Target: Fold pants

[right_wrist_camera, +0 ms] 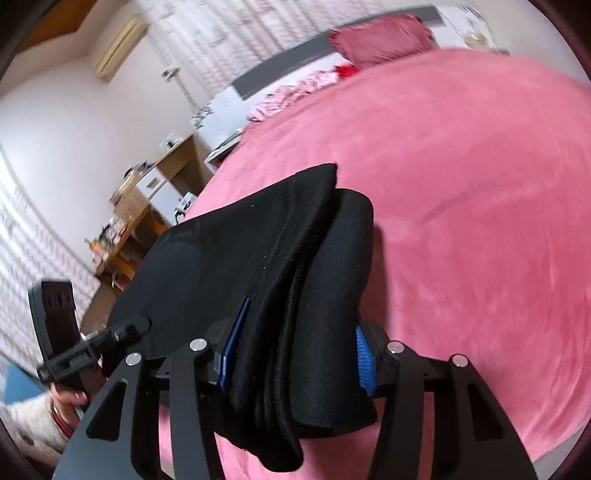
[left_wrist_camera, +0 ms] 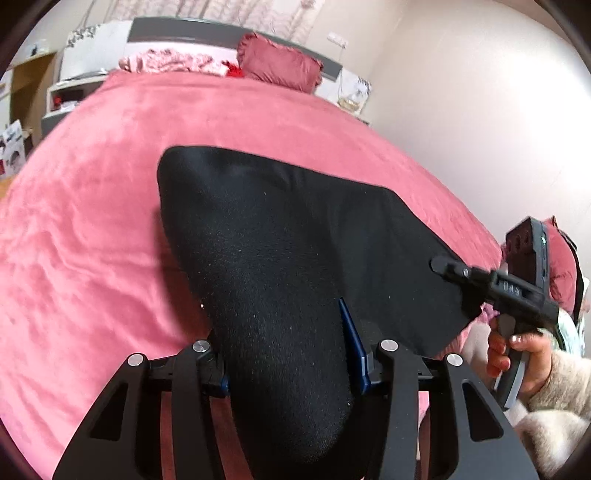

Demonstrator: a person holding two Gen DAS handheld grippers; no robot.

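The black pants (left_wrist_camera: 280, 236) are held up over the pink bed (left_wrist_camera: 110, 206), stretched between my two grippers. My left gripper (left_wrist_camera: 288, 354) is shut on one end of the pants; the cloth bulges between its blue-padded jaws and hangs below. My right gripper (right_wrist_camera: 295, 354) is shut on the other end, where several folded layers (right_wrist_camera: 288, 295) are bunched between its jaws. The right gripper also shows in the left wrist view (left_wrist_camera: 443, 266) at the far right edge of the cloth, and the left gripper shows in the right wrist view (right_wrist_camera: 140, 325) at lower left.
A dark pink pillow (left_wrist_camera: 280, 62) and rumpled pink bedding (left_wrist_camera: 166, 61) lie at the head of the bed by a white and grey headboard (left_wrist_camera: 177, 33). A wooden desk with clutter (right_wrist_camera: 147, 192) stands left of the bed. A wall (left_wrist_camera: 480, 110) is close on the right.
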